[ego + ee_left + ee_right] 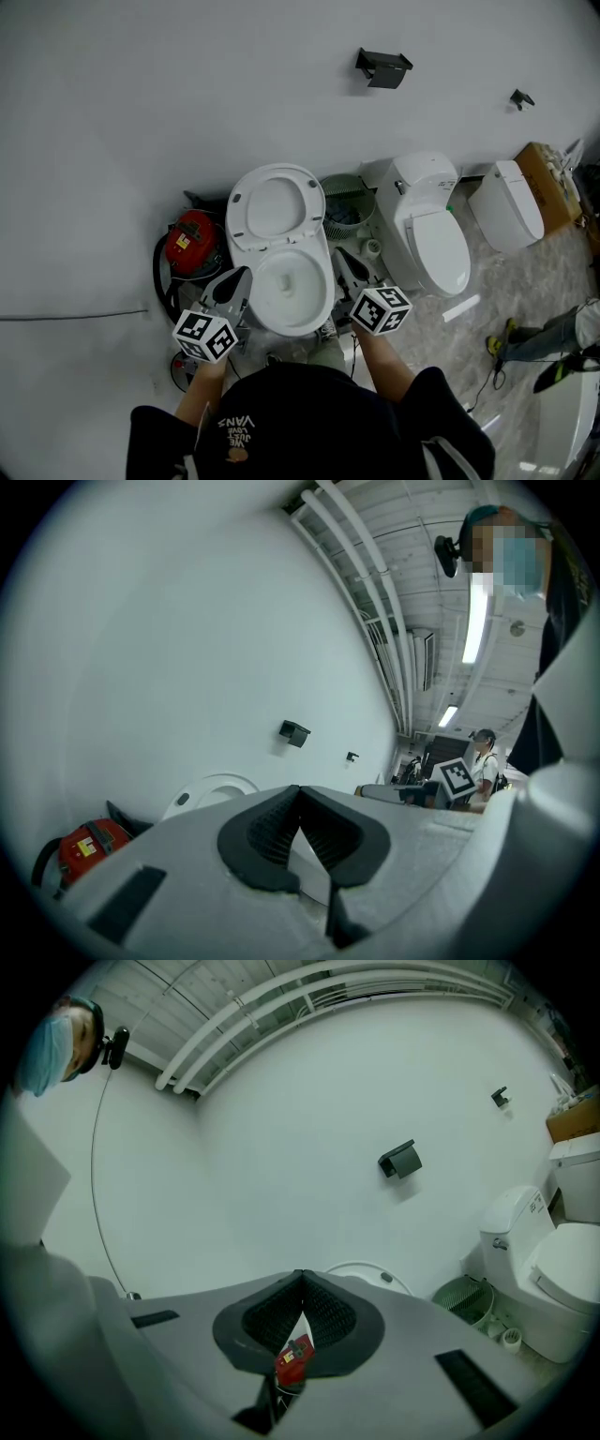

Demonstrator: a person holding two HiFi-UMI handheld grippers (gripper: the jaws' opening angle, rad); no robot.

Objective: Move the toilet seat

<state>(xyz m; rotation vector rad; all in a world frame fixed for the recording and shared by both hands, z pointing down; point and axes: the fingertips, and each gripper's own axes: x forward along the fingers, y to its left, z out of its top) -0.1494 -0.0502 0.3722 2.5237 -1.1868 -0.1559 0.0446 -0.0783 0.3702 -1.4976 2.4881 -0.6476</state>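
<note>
shut left hand-held gripper (243,275) beside toilet rim (298,329).

Bare industrial hall; several toilets (281,272) line a white wall (169,112); exposed ceiling pipes (375,602).

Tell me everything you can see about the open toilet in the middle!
The toilet is white and glossy, like ceramic. Its seat is tipped up toward the wall, showing two small dark bumpers, so the bowl lies open. A red object stands at its left, a green basket at its right. Nothing is seen gripping it.
</note>
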